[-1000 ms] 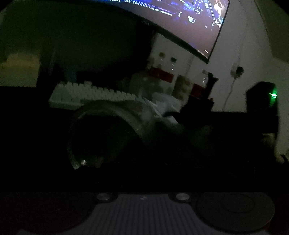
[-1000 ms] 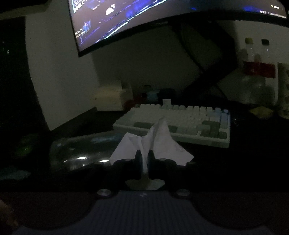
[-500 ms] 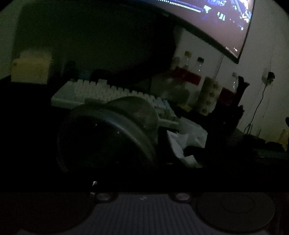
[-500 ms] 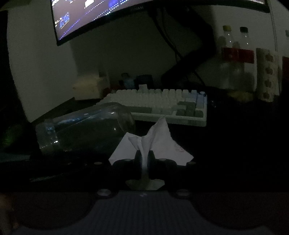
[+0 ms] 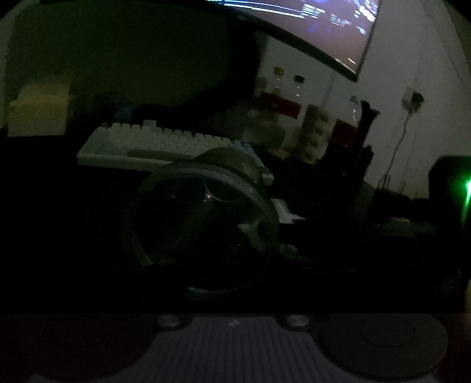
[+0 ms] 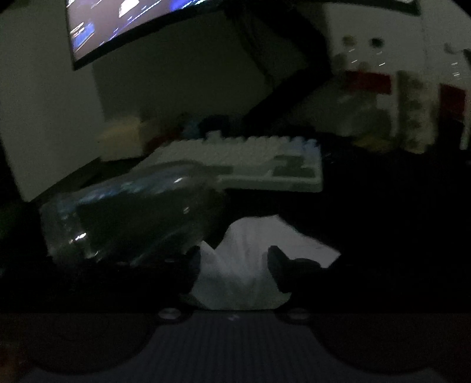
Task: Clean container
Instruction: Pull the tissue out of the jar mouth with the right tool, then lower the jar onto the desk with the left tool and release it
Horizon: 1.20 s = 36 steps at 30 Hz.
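The scene is very dark. A clear glass jar [image 5: 206,218] lies on its side on the desk with its mouth toward my left camera. In the right wrist view the jar [image 6: 132,218] lies to the left. My left gripper [image 5: 232,274] sits just behind the mouth. Its jaws are opening, but its fingers are lost in the dark. A crumpled white tissue [image 6: 244,250] lies by the jar's base. My right gripper [image 6: 234,259] is opening, its fingers [image 6: 192,259] apart on either side of the tissue and not pressing it. A corner of the tissue [image 5: 284,210] shows right of the jar.
A white keyboard [image 6: 259,159] lies behind the jar under a curved monitor [image 5: 323,26]. Bottles with red labels [image 5: 282,103] and a patterned cup [image 5: 316,132] stand at the back right. A pale box [image 5: 38,109] sits back left. A green light [image 5: 466,191] glows far right.
My right gripper has let go of the tissue, its fingers now spread wide. In the left view the jar has shifted right and looks smaller.
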Each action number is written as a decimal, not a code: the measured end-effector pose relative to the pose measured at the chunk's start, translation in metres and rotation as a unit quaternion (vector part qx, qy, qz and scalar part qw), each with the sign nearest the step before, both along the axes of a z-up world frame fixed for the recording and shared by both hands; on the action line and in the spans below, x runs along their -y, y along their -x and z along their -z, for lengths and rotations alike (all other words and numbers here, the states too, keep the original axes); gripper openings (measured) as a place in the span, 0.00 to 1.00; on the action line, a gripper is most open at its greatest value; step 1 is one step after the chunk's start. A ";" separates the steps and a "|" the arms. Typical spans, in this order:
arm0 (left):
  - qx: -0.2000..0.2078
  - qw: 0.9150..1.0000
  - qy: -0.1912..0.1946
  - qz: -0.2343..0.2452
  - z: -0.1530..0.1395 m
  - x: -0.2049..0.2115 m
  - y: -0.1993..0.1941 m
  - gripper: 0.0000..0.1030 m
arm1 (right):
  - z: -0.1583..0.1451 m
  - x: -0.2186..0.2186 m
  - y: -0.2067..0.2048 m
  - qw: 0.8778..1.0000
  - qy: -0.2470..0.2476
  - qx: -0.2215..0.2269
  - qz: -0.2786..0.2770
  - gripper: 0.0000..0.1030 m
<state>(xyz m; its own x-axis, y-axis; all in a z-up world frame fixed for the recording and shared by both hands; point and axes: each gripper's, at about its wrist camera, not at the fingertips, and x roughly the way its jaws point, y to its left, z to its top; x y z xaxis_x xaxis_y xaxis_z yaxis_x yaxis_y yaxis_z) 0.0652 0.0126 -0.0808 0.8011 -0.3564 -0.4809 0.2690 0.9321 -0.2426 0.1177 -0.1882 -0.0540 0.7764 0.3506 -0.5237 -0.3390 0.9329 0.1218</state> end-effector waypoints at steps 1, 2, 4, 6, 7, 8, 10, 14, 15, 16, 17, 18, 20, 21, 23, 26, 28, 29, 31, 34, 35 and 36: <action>0.001 1.000 -0.003 0.003 0.000 0.000 0.001 0.51 | -0.001 0.001 0.002 1.000 -0.002 0.006 0.010 0.79; 0.002 1.000 -0.007 0.007 0.000 0.001 0.001 0.52 | -0.003 0.002 0.005 1.000 -0.006 0.013 0.016 0.91; 0.003 1.000 -0.012 0.016 0.000 0.001 0.002 0.62 | -0.005 0.005 0.010 0.999 -0.015 0.021 0.023 0.97; 0.005 1.000 -0.018 0.024 -0.001 0.000 0.003 0.83 | -0.006 0.007 0.013 0.999 -0.022 0.019 0.027 1.00; 0.006 0.999 -0.024 0.026 -0.001 0.000 0.005 0.85 | -0.006 0.008 0.015 0.999 -0.025 0.015 0.028 1.00; 0.007 0.999 -0.032 0.028 0.000 -0.001 0.007 0.85 | -0.005 0.009 0.015 0.999 -0.029 0.008 0.028 1.00; 0.009 0.999 -0.044 0.029 0.000 -0.003 0.011 0.85 | -0.002 0.011 0.016 0.999 -0.038 -0.006 0.026 1.00; 0.001 0.998 -0.051 0.023 0.000 -0.014 0.019 0.90 | 0.002 0.015 0.020 0.998 -0.051 -0.009 0.026 1.00; -0.001 0.998 -0.052 0.020 0.001 -0.018 0.020 0.90 | 0.002 0.016 0.021 0.998 -0.053 -0.006 0.025 1.00; -0.003 0.998 -0.054 0.018 0.001 -0.021 0.020 0.90 | 0.002 0.016 0.021 0.998 -0.055 -0.005 0.024 1.00; -0.002 0.998 -0.055 0.020 0.002 -0.025 0.020 0.90 | 0.002 0.017 0.022 0.998 -0.059 -0.003 0.022 1.00; 0.004 0.998 -0.051 0.021 0.002 -0.028 0.020 0.89 | 0.002 0.017 0.024 0.998 -0.065 0.002 0.018 1.00; 0.010 0.999 -0.039 0.034 0.003 -0.032 0.020 0.76 | 0.000 0.018 0.029 0.997 -0.073 0.017 0.010 0.94; 0.018 0.999 -0.034 0.035 0.003 -0.033 0.021 0.75 | 0.000 0.019 0.032 0.997 -0.074 0.031 0.004 0.71; 0.043 0.998 -0.031 0.039 0.000 -0.033 0.023 0.44 | -0.001 0.017 0.036 0.997 -0.066 0.044 -0.008 0.43; 0.048 0.997 -0.010 0.051 -0.002 -0.033 0.017 0.24 | 0.001 0.017 0.035 0.997 -0.070 0.027 -0.020 0.45; 0.050 0.997 -0.008 0.050 -0.001 -0.029 0.012 0.24 | 0.003 0.018 0.035 0.996 -0.080 0.015 -0.021 0.50; 0.051 0.998 -0.012 0.047 0.000 -0.026 0.011 0.24 | 0.003 0.018 0.035 0.997 -0.080 0.012 -0.019 0.56; 0.052 0.997 -0.017 0.047 0.001 -0.019 0.008 0.24 | 0.003 0.018 0.036 0.997 -0.078 0.013 -0.017 0.58; 0.041 0.998 -0.011 0.050 0.003 -0.006 0.001 0.24 | 0.001 0.017 0.036 0.998 -0.061 0.017 -0.012 0.58; 0.037 0.998 -0.011 0.047 0.003 -0.002 -0.001 0.24 | 0.001 0.018 0.035 0.998 -0.055 0.017 -0.008 0.58; 0.035 0.998 -0.009 0.044 0.004 0.003 -0.002 0.24 | 0.002 0.019 0.034 0.999 -0.050 0.016 -0.003 0.58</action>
